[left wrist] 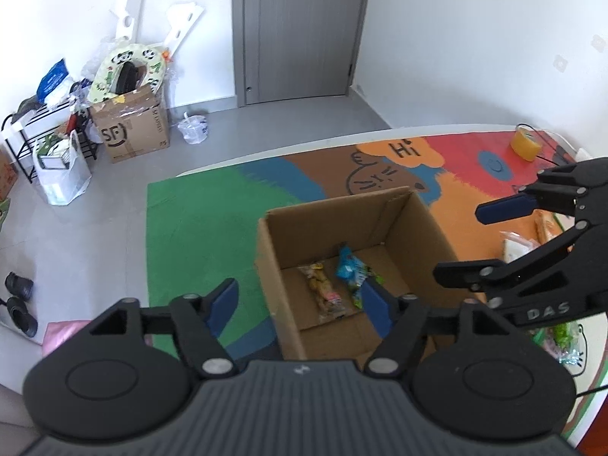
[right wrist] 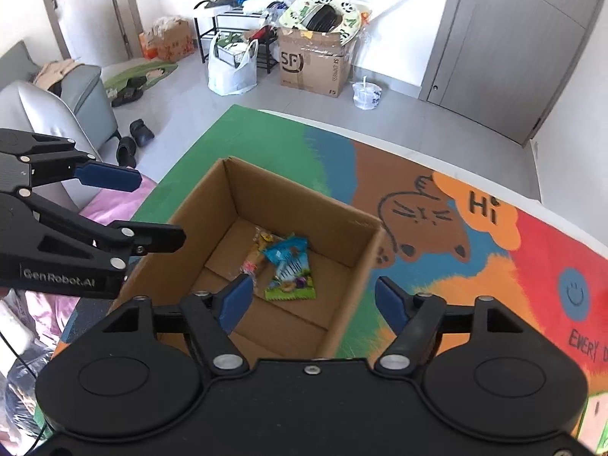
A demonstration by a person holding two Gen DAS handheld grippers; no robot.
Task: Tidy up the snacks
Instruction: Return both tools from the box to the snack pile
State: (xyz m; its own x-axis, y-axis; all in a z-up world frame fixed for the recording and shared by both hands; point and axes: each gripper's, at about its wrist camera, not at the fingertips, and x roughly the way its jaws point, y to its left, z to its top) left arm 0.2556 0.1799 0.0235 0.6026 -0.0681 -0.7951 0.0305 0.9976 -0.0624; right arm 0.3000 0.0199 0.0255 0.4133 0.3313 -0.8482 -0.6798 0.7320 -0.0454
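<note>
Two hand-held grippers hang over an open cardboard box on a brightly painted tabletop, both tilted steeply down toward it. The right gripper has its jaws spread wide and empty, one finger over the box's inside and the other outside its near right wall. The left gripper is likewise wide open with nothing between its jaws, straddling the box's near left wall.

On the box floor, just ahead of both grippers, lie two packets side by side and touching: a yellowish clear-wrapped snack and a blue-and-green snack bag. Both run lengthwise roughly from the near wall toward the far wall.

More packets still wait outside the box, seen only in the left wrist view: loose snacks on the tabletop to the right of the box, partly hidden behind the right gripper. That puts the right hand nearer to them, so it looks the likelier one to fetch the next packet. Beyond the box, near the tabletop's far edge, stands a roll of yellow tape.
</note>
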